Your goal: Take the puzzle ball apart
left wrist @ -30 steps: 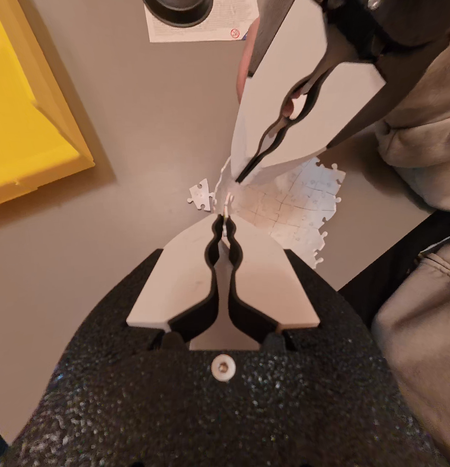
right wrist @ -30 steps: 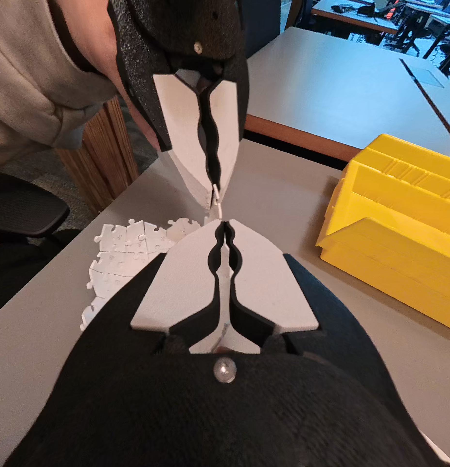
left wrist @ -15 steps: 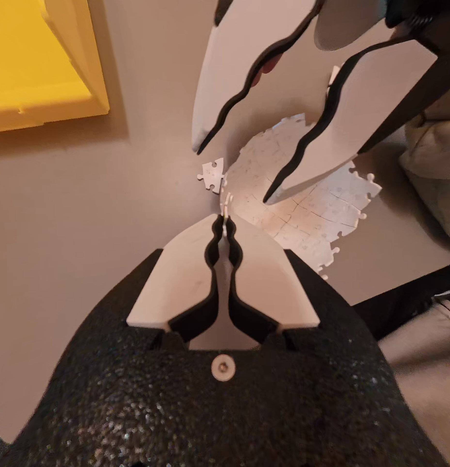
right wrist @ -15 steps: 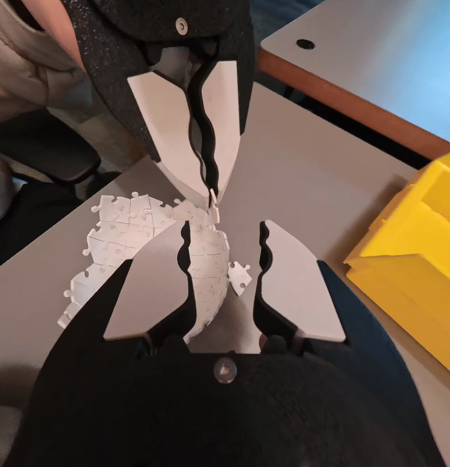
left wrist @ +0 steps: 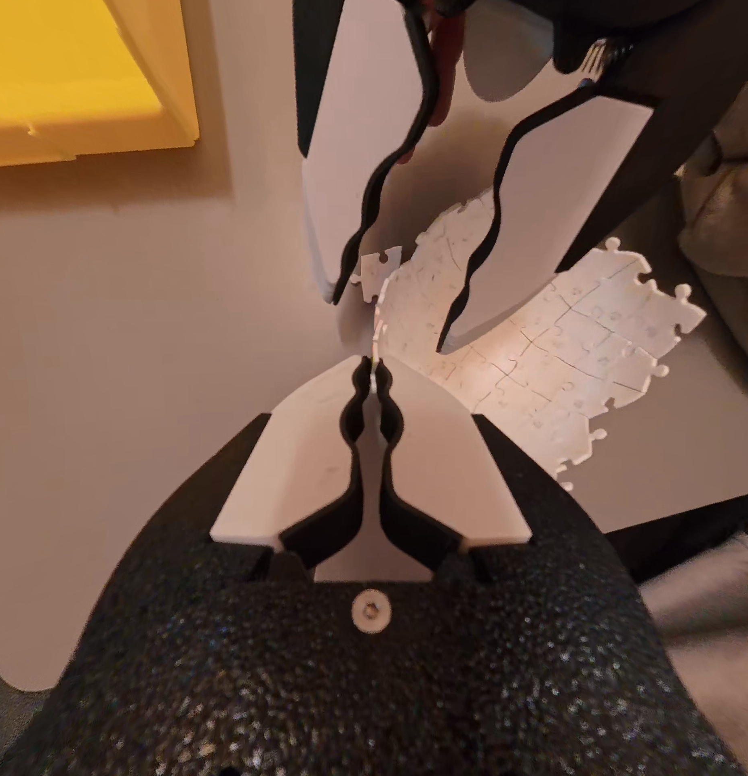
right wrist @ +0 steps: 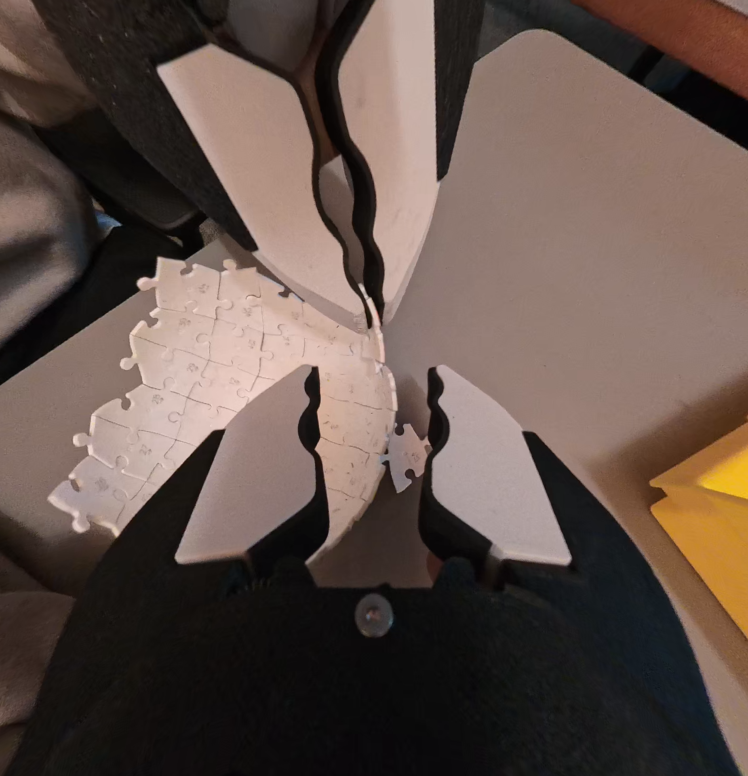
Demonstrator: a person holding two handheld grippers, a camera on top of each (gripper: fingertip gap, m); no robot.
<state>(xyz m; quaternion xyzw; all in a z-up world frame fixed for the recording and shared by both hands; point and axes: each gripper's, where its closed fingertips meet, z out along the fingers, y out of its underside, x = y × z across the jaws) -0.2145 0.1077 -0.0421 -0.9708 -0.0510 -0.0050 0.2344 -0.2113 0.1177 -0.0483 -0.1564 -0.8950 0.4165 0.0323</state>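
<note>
The puzzle ball is a curved white shell of joined pieces (right wrist: 204, 373), open side up on the grey table; it also shows in the left wrist view (left wrist: 544, 357). My left gripper (left wrist: 373, 364) is shut on the shell's rim edge; it appears from across in the right wrist view (right wrist: 370, 321). My right gripper (right wrist: 372, 371) is open and empty, its jaws straddling the shell's rim just above it; it shows in the left wrist view (left wrist: 389, 323). One loose white puzzle piece (right wrist: 405, 455) lies on the table beside the shell, near the right gripper's right finger; it shows in the left wrist view (left wrist: 374, 273).
A yellow plastic bin (left wrist: 70, 84) stands on the table beyond the loose piece, also in the right wrist view (right wrist: 708, 512). A person's grey clothing (left wrist: 725, 235) is close to the table edge by the shell. The table's corner edge (right wrist: 615, 96) lies behind the left gripper. The loose white puzzle piece (right wrist: 405, 455) lies around 6 centimetres away from my right fingertips. Seen from the left wrist view (left wrist: 381, 272) as well.
My right gripper has opened, let go of the rim and dropped lower over the shell. The left gripper has stayed shut on the rim. A loose piece now lies beside the shell.
</note>
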